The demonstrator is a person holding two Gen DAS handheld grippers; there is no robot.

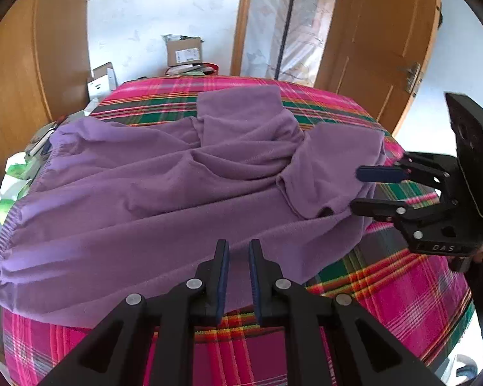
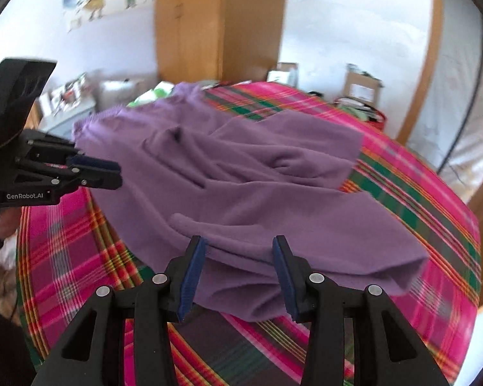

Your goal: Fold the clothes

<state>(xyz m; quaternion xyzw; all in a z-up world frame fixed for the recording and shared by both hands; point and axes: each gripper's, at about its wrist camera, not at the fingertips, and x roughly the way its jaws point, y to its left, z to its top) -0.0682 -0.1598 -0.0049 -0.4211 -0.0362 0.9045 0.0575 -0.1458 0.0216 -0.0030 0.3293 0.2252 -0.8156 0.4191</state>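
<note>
The purple garment (image 1: 164, 193) lies rumpled across the plaid bedspread (image 1: 412, 292), which covers the bed and serves as the reference for everything here. The garment spreads over most of the bedspread's middle, with a gathered ribbed hem (image 1: 6, 234) reaching the bedspread's left edge in the left wrist view and a folded sleeve (image 1: 335, 167) bunched toward its right edge. Another flat flap of the garment (image 1: 238, 103) rests toward the far side of the bedspread, near the doorway.

The left gripper (image 1: 238, 247) hangs over the near edge of the bedspread, its fingers only slightly apart, a narrow gap showing between the blue pads (image 1: 223, 276); the tips sit over the garment's near border, and whether they touch the fabric cannot be told. In the right wrist view the same gripper (image 2: 116, 172) shows at the bedspread's left side, beside the cloth.

The right gripper (image 2: 238, 244) is spread wide over the bedspread's near corner, its fingers straddling a thick fold of the garment (image 2: 241, 276) without closing on it. From the left wrist view it (image 1: 355, 189) reaches in from the bedspread's right edge, jaws apart on either side of the sleeve's rim.

Beyond the bedspread's far edge stand a cardboard box (image 1: 185, 51) and a wooden door (image 1: 380, 48)
</note>
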